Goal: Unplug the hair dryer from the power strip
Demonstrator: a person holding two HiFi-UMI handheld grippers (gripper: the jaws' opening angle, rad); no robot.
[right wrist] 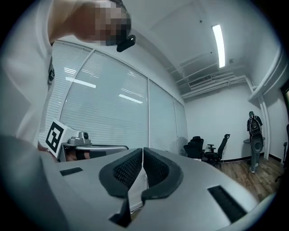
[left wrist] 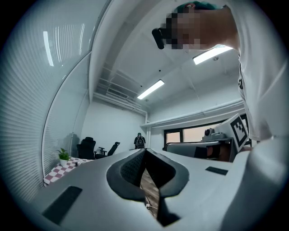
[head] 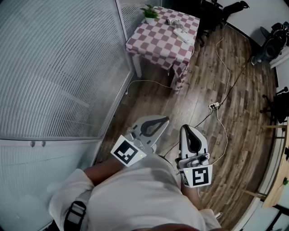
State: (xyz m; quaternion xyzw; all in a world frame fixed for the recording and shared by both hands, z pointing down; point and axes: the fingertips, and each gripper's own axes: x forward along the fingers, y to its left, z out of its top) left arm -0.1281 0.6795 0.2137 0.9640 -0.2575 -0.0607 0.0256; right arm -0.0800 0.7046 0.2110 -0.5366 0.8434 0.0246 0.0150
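Observation:
A small table with a red-and-white checked cloth (head: 156, 43) stands far ahead by the glass wall. On it lie a white power strip (head: 183, 35) and small dark things (head: 170, 20) too small to make out; I cannot pick out the hair dryer. Both grippers are held close to the person's body, far from the table. My left gripper (head: 165, 120) (left wrist: 144, 151) is shut with nothing between its pads. My right gripper (head: 187, 128) (right wrist: 142, 150) is beside it, also shut and empty. The table's corner (left wrist: 63, 169) shows in the left gripper view.
A potted plant (head: 150, 12) sits on the table's far corner. A floor socket (head: 214, 105) with long cables lies on the wooden floor to the right. A ribbed glass wall (head: 58, 67) runs along the left. Office chairs (right wrist: 212, 151) stand at the back.

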